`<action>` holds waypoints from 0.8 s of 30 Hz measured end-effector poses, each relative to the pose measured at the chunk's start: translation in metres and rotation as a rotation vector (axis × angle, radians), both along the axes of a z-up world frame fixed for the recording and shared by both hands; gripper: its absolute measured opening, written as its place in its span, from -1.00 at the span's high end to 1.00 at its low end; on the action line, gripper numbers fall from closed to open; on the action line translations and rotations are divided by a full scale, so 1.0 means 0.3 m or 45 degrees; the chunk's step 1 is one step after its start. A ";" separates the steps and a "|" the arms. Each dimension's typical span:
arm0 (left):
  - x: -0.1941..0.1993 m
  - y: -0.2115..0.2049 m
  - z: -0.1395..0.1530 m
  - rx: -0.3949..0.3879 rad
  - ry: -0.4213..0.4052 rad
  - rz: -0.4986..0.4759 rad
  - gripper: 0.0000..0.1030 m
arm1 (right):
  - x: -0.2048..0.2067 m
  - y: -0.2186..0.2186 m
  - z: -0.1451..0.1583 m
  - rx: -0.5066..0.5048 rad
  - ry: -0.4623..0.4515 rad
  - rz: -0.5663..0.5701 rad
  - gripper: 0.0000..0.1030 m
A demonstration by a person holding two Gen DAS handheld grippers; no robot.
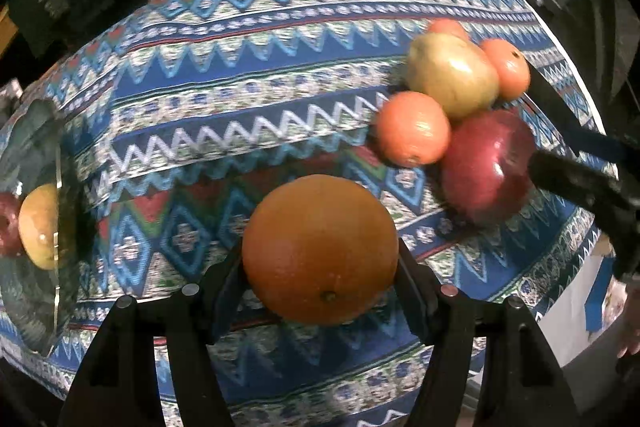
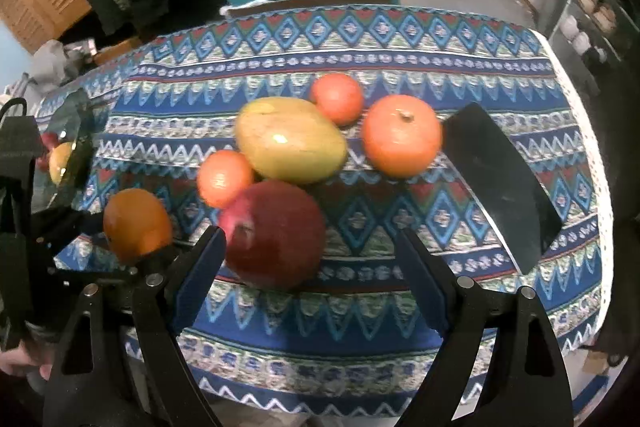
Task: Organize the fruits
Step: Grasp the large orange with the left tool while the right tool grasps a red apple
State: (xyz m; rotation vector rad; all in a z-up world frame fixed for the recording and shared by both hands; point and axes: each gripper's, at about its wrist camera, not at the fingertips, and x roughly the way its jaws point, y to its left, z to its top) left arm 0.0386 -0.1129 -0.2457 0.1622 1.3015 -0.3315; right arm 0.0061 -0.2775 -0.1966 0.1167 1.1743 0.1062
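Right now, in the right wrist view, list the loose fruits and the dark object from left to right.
Held orange → small tangerine → red apple → mango → far tangerine → big tangerine → black curved piece.

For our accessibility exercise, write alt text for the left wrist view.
The left gripper holds a large orange between its jaws above a patterned tablecloth. To the right lie a red apple, a mango and small oranges.
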 end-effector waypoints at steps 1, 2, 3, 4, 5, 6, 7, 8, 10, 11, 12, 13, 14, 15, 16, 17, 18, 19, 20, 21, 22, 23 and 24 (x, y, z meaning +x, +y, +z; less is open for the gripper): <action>-0.001 0.010 0.005 0.004 -0.006 0.007 -0.35 | 0.004 0.012 -0.003 0.009 0.004 0.009 -0.67; 0.000 0.021 0.009 0.008 -0.013 0.014 -0.35 | 0.009 0.024 -0.009 0.016 0.014 0.018 -0.67; 0.002 0.032 0.010 0.013 -0.019 0.019 -0.35 | 0.011 0.031 -0.014 0.018 0.020 0.024 -0.67; 0.002 0.042 0.014 0.014 -0.022 0.026 -0.35 | 0.018 0.044 -0.025 0.016 0.034 0.033 -0.67; 0.002 0.052 0.016 0.013 -0.023 0.033 -0.35 | 0.021 0.054 -0.036 0.012 0.046 0.040 -0.67; 0.003 0.058 0.016 0.012 -0.023 0.038 -0.35 | 0.028 0.065 -0.052 0.005 0.063 0.046 -0.67; 0.004 0.066 0.017 0.011 -0.023 0.043 -0.35 | 0.036 0.077 -0.070 -0.002 0.081 0.053 -0.67; 0.004 0.072 0.018 0.012 -0.024 0.047 -0.35 | 0.040 0.084 -0.079 -0.007 0.090 0.056 -0.67; 0.004 0.081 0.018 0.012 -0.026 0.052 -0.35 | 0.050 0.105 -0.108 -0.033 0.112 0.068 -0.67; 0.003 0.082 0.018 0.012 -0.026 0.053 -0.35 | 0.055 0.111 -0.118 -0.047 0.118 0.072 -0.67; 0.000 0.086 0.020 0.011 -0.026 0.054 -0.35 | 0.060 0.117 -0.130 -0.064 0.126 0.075 -0.67; -0.001 0.090 0.021 0.009 -0.026 0.056 -0.35 | 0.063 0.120 -0.141 -0.073 0.135 0.077 -0.67; -0.002 0.092 0.022 0.007 -0.026 0.058 -0.35 | 0.066 0.122 -0.155 -0.082 0.149 0.076 -0.67; -0.002 0.085 0.022 0.006 -0.026 0.059 -0.35 | 0.069 0.124 -0.166 -0.088 0.160 0.076 -0.67; -0.003 0.087 0.025 0.003 -0.027 0.060 -0.35 | 0.070 0.125 -0.175 -0.094 0.169 0.078 -0.63; -0.006 0.092 0.028 0.000 -0.027 0.061 -0.35 | 0.071 0.125 -0.183 -0.104 0.171 0.077 -0.59; -0.007 0.093 0.031 -0.003 -0.027 0.062 -0.35 | 0.069 0.125 -0.186 -0.098 0.167 0.080 -0.50; -0.007 0.093 0.034 -0.006 -0.028 0.063 -0.35 | 0.069 0.127 -0.187 -0.081 0.160 0.086 -0.46; -0.008 0.095 0.038 -0.009 -0.031 0.064 -0.35 | 0.071 0.132 -0.187 -0.090 0.159 0.091 -0.46; -0.012 0.094 0.043 -0.011 -0.033 0.065 -0.35 | 0.070 0.140 -0.192 -0.101 0.155 0.097 -0.46; -0.012 0.094 0.047 -0.013 -0.035 0.065 -0.35 | 0.068 0.143 -0.193 -0.113 0.149 0.105 -0.45; -0.012 0.095 0.051 -0.014 -0.036 0.066 -0.35 | 0.067 0.148 -0.193 -0.123 0.142 0.108 -0.45; -0.011 0.096 0.055 -0.017 -0.038 0.068 -0.35 | 0.064 0.152 -0.194 -0.137 0.134 0.110 -0.44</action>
